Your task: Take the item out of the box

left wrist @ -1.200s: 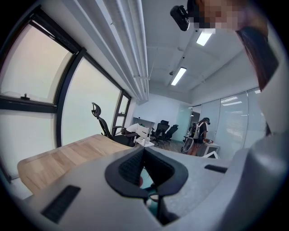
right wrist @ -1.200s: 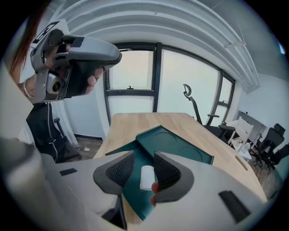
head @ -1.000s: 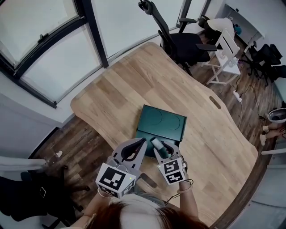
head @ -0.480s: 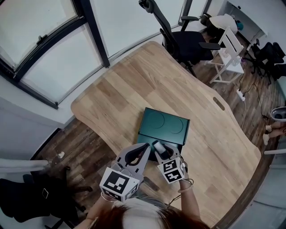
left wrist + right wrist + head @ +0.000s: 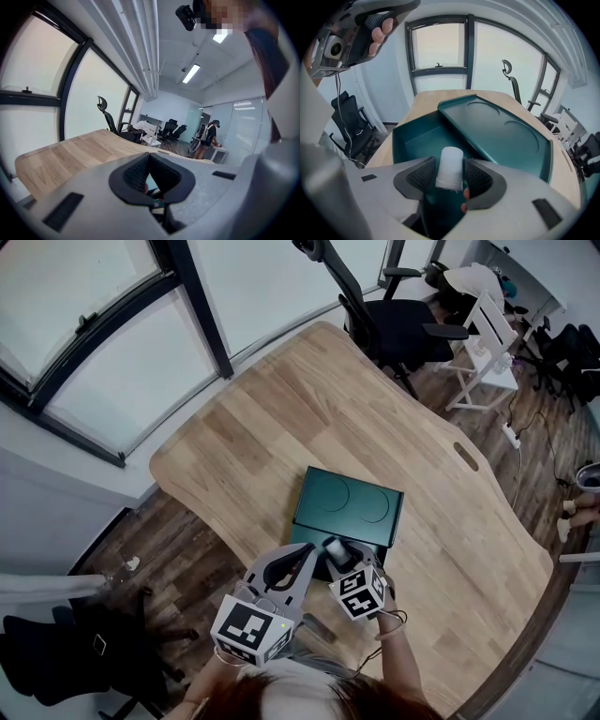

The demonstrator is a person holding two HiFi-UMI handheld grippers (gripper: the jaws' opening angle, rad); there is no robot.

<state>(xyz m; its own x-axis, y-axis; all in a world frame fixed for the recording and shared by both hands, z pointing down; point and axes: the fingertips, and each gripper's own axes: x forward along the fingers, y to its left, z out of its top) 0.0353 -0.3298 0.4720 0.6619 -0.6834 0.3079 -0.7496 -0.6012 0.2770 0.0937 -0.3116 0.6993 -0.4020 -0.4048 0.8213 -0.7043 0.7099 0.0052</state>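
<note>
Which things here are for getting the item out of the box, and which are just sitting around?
For the job:
- green box
- its lid, off the opening
- white roll
- right gripper, whose jaws have just been opening, with the roll between them

Just sitting around:
- black office chair
- white chair
- power strip on the floor

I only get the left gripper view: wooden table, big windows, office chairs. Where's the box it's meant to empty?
Observer: A teal box sits on the table, its lid shifted away, leaving the near part open.
Operator: Anything in it?
Observer: A white roll sits between the pads of the right claw, over that open part.
Operator: Gripped?
Observer: Seemingly not: its jaws have just been opening and stand wide.
</note>
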